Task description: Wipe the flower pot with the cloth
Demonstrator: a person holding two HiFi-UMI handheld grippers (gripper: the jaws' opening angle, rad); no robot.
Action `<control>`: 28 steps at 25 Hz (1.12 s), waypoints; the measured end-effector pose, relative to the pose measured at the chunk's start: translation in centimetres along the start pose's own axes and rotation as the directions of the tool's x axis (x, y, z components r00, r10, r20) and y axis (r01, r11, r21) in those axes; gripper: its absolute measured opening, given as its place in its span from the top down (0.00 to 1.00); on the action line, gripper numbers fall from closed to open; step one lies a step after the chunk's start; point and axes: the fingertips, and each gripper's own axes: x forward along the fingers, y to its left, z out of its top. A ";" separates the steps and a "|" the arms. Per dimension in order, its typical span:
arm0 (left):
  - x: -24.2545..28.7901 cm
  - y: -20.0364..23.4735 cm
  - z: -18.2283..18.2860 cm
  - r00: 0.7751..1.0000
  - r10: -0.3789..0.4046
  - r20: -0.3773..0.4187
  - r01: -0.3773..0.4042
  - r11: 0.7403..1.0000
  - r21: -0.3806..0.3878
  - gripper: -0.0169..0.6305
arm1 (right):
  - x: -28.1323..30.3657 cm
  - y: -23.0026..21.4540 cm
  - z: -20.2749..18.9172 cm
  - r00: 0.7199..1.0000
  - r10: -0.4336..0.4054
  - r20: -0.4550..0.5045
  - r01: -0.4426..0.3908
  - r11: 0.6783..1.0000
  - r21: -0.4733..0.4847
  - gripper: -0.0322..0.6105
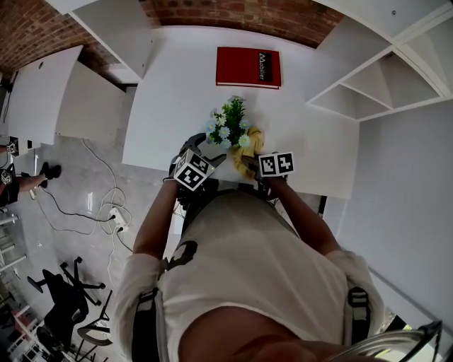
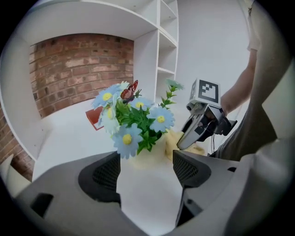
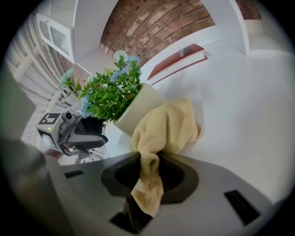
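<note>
A cream flower pot (image 3: 138,108) with green leaves and blue daisies (image 1: 230,126) stands near the front edge of the white table (image 1: 177,85). In the left gripper view the pot (image 2: 145,159) fills the gap between the jaws of my left gripper (image 2: 146,159), and both pads lie against its sides. My right gripper (image 3: 150,159) is shut on a yellow cloth (image 3: 168,126). The cloth's bunched end presses on the pot's right side, and a tail hangs back through the jaws. From above, the left gripper (image 1: 209,150) and the right gripper (image 1: 248,164) flank the pot, with the cloth (image 1: 253,141) between them.
A red book (image 1: 248,67) lies flat at the back of the table. White shelves (image 1: 382,78) stand to the right and a brick wall (image 1: 233,14) behind. The table's front edge is just below the grippers. Cables and a chair (image 1: 67,290) are on the floor at left.
</note>
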 end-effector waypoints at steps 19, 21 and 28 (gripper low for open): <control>0.4 -5.3 0.1 0.995 -0.096 0.004 0.095 0.994 0.051 0.44 | -0.8 2.2 0.5 1.000 0.003 -0.003 -0.004 0.998 -0.061 0.78; 0.4 -5.8 0.1 0.995 -0.097 0.002 0.097 0.994 0.057 0.44 | 0.0 1.3 -0.3 1.000 -0.021 -0.017 0.020 0.998 -0.054 0.78; 0.7 -5.8 0.3 0.996 -0.085 0.006 0.085 0.994 0.062 0.44 | 0.1 1.0 -0.4 1.000 -0.019 -0.013 0.019 0.999 -0.031 0.78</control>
